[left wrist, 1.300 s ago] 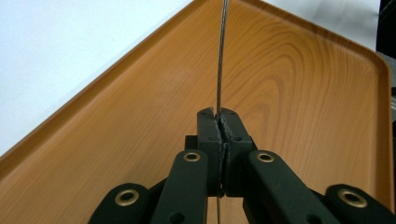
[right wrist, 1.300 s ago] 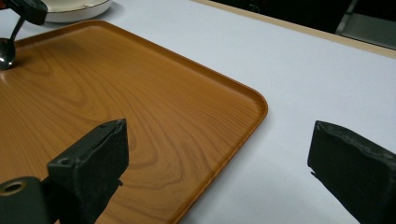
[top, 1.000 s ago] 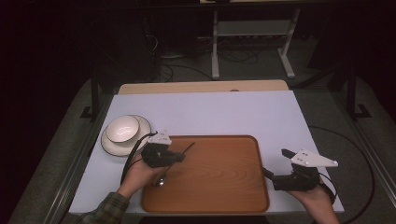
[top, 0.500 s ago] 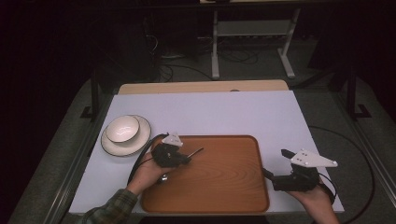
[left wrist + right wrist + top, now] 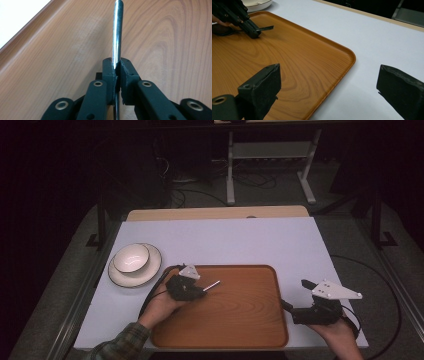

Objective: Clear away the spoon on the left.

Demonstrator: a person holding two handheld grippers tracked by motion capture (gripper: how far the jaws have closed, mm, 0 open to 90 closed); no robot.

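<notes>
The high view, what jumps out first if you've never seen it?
The big brown wooden tray near the table's front edge catches the eye. Over its left part, the left tongs pinch a shiny metal rod. A white bowl sits on a white plate to the left.

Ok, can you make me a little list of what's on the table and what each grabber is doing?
table: white top
tray: wooden, lying flat on the table near the person
dishes: small bowl sitting on a plate, left of the tray
left gripper: over the tray, jaws shut on a shiny metal rod
right gripper: jaws wide open, holding nothing, beside the tray's right edge
</notes>
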